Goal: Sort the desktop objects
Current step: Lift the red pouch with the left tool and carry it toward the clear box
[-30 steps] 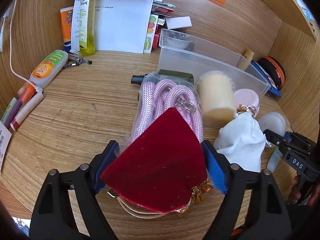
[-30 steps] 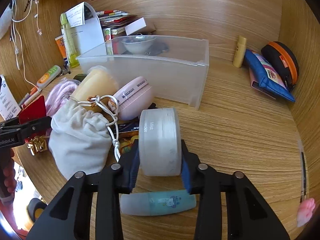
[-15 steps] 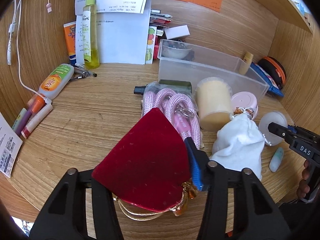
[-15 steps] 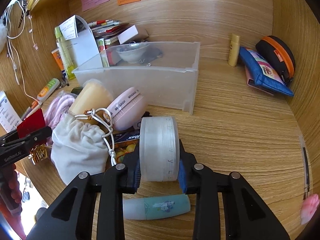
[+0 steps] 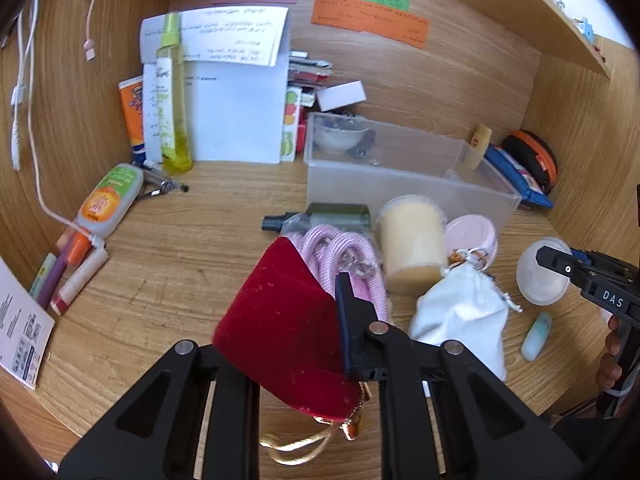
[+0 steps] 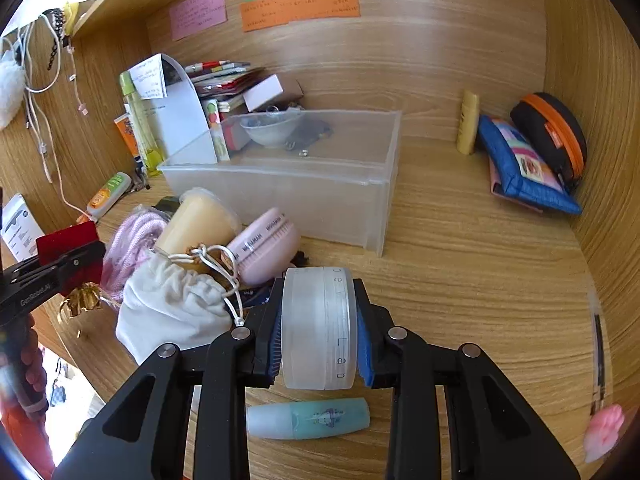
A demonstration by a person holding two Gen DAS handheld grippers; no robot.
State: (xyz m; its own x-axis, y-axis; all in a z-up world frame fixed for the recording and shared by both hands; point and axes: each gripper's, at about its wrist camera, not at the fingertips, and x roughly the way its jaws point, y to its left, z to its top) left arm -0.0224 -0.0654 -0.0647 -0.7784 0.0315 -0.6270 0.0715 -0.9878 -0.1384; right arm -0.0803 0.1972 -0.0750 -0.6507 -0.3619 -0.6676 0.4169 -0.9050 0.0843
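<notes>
The wooden desk [image 6: 460, 264] filled both views, with its back and side walls around it. The clear plastic bin [image 6: 320, 188] stood near the centre of the right wrist view, at about 12 o'clock from the right gripper [image 6: 319, 334], and a small bowl [image 6: 272, 128] sat in its far corner. A white sheet of paper [image 5: 236, 120] leaned on the back wall at 11 o'clock in the left wrist view, with a tall yellow bottle [image 5: 172, 96] in front of it.

In the pile before the bin lay a white drawstring pouch [image 6: 172, 312], a pink rope coil [image 5: 340, 252], a cream-coloured jar [image 5: 412, 240] and a pink round case [image 6: 264, 248], all touching or just beside each other. A blue pouch [image 6: 524, 164] and a black case with orange zipper [image 6: 552, 132] rested at 2 o'clock against the right wall.

The left gripper [image 5: 280, 340] was closing its jaws on the red velvet pouch [image 5: 280, 320], which sat between them and looked already pinched and above the desk; its gold cord [image 5: 296, 444] hung below. The right gripper pinched a frosted round jar [image 6: 319, 328] by its two flat faces, above the desk. Just under it, at 6 o'clock, a small teal tube [image 6: 308, 418] lay on the wood.
</notes>
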